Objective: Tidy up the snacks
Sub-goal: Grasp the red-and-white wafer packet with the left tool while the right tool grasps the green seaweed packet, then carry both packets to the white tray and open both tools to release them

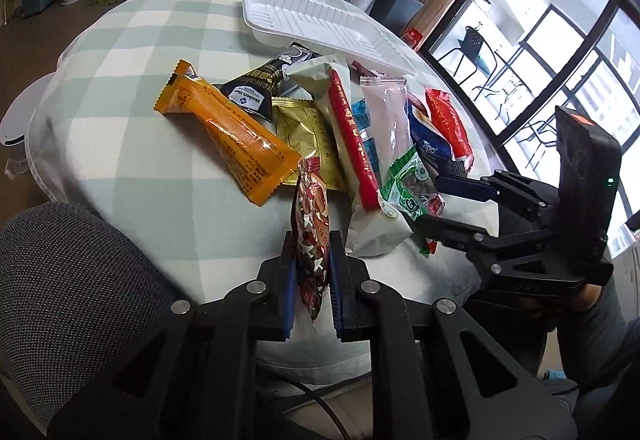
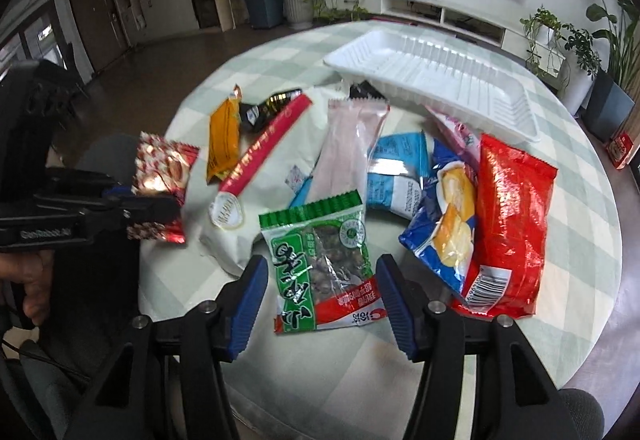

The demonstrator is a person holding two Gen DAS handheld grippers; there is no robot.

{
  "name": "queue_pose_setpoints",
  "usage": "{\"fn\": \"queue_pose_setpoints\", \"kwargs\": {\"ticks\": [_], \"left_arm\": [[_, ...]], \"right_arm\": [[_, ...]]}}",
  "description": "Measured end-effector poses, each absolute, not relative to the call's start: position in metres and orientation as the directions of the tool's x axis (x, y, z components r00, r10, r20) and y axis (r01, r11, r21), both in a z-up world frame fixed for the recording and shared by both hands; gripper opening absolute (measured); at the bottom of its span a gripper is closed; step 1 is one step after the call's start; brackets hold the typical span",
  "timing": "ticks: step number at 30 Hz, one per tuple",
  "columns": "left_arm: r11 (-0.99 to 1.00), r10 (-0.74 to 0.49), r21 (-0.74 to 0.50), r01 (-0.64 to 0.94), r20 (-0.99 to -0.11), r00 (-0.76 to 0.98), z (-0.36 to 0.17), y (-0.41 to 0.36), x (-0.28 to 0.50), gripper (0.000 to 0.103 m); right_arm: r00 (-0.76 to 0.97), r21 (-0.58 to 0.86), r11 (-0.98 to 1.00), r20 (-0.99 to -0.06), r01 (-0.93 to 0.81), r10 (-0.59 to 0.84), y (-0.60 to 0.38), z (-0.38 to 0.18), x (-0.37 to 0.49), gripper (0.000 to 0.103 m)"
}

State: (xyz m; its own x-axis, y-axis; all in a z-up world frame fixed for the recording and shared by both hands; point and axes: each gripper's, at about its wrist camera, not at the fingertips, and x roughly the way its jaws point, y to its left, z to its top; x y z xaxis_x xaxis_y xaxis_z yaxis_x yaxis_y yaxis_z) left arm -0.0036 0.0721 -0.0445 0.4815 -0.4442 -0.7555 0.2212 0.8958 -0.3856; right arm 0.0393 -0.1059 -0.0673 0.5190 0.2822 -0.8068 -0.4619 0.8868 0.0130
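The right claw (image 2: 322, 300) stands open astride a green snack packet (image 2: 320, 264) on the checked table (image 2: 580, 240).

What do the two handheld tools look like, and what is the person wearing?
Both tools, left and right, are black linkage frames with silver rivets and ribbed blue finger pads. The left one's side reads "GenRobot.AI". A black cable trails below. The sleeve is grey.

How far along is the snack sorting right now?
Nothing looks done: the white tray holds no snacks. In hand: the left tool is shut on a red star-print packet, and the right tool stands open around the green nut packet. Left: the whole snack pile on the checked tablecloth.
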Motion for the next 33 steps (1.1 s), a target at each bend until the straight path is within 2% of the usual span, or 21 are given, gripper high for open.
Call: {"fn": "queue_pose_setpoints", "kwargs": {"ticks": [2, 5, 7, 13, 18, 25, 33], "left_arm": [[0.895, -0.446, -0.388, 0.220, -0.755, 0.481, -0.045, 0.073, -0.004, 0.012], [0.894, -0.447, -0.388, 0.222, -0.757, 0.477, -0.047, 0.072, -0.004, 0.012], [0.894, -0.448, -0.389, 0.223, -0.758, 0.475, -0.048, 0.072, -0.003, 0.012], [0.894, -0.449, -0.388, 0.225, -0.759, 0.472, -0.049, 0.070, -0.003, 0.012], [0.894, -0.448, -0.388, 0.225, -0.759, 0.473, -0.050, 0.069, -0.003, 0.012], [0.888, -0.459, -0.396, 0.233, -0.751, 0.475, -0.048, 0.069, -0.006, 0.012], [0.881, -0.473, -0.406, 0.243, -0.739, 0.480, -0.043, 0.070, -0.008, 0.012]], "right_arm": [[0.506, 0.008, 0.882, -0.816, -0.472, 0.278, -0.104, -0.072, 0.042, 0.068], [0.494, -0.008, 0.872, -0.826, -0.490, 0.270, -0.101, -0.078, 0.043, 0.068], [0.482, -0.006, 0.868, -0.834, -0.497, 0.270, -0.100, -0.082, 0.043, 0.059], [0.477, 0.029, 0.866, -0.825, -0.499, 0.303, -0.104, -0.080, 0.040, 0.049], [0.473, 0.071, 0.870, -0.817, -0.487, 0.331, -0.109, -0.076, 0.039, 0.035], [0.480, 0.115, 0.883, -0.804, -0.455, 0.352, -0.116, -0.070, 0.034, 0.029], [0.508, 0.223, 0.877, -0.743, -0.425, 0.435, -0.130, -0.049, 0.024, 0.029]]}}
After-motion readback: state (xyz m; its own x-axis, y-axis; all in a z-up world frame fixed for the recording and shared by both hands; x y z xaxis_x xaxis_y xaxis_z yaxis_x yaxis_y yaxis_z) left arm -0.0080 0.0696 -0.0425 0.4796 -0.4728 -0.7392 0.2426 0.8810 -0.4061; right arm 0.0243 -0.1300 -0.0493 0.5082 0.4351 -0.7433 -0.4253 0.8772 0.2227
